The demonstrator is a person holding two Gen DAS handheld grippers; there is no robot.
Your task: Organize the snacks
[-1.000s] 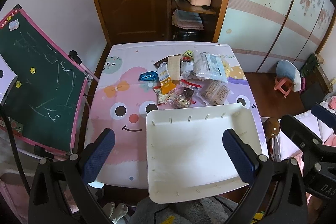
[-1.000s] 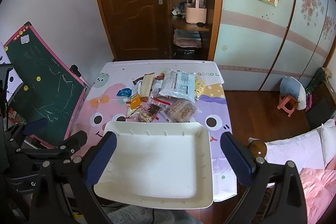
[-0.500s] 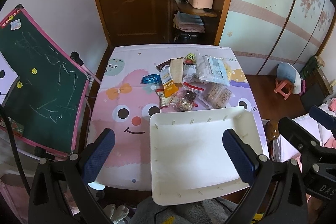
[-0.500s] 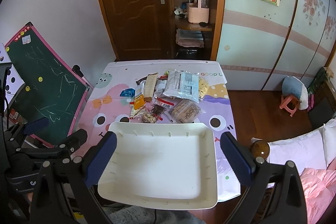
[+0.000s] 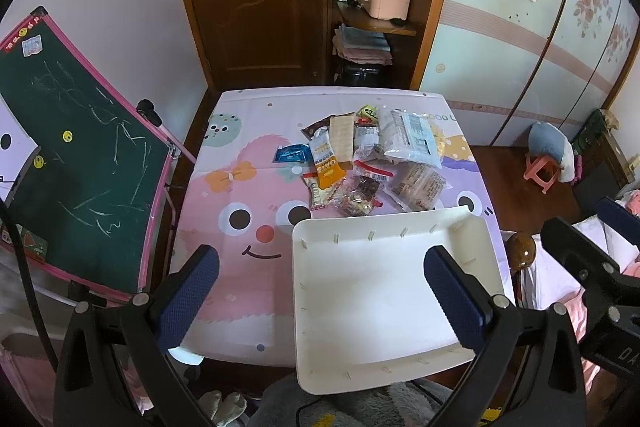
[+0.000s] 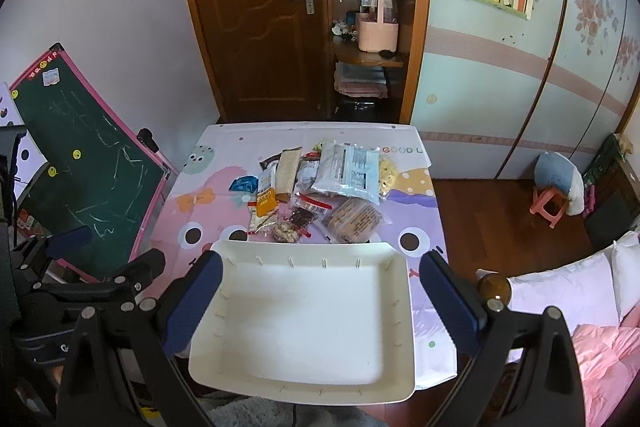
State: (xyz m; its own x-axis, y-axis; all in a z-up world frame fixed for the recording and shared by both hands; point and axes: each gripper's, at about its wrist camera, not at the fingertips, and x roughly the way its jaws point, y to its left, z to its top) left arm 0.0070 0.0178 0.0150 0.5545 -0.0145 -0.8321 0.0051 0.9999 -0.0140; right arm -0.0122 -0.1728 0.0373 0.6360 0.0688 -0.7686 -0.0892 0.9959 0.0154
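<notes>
1. Both our grippers hang high above the table with jaws spread wide and nothing between them: the left gripper and the right gripper each frame the tray from above without touching it.
2. We see the white tray lying empty at the near edge of the table, its near rim overhanging that edge.
3. Just beyond the tray's far rim sits the snack pile: an orange packet, a small blue packet off to its left, a big clear bag at the back, and a brown biscuit pack nearest the tray's far right corner.
4. We judge the sorting has not begun; this looks like the approach before a first pick.
5. Next we need to lower one gripper past the tray's far rim, choose a packet lying free at the pile's edge, and close on a single wrapper, since the packets overlap.
</notes>
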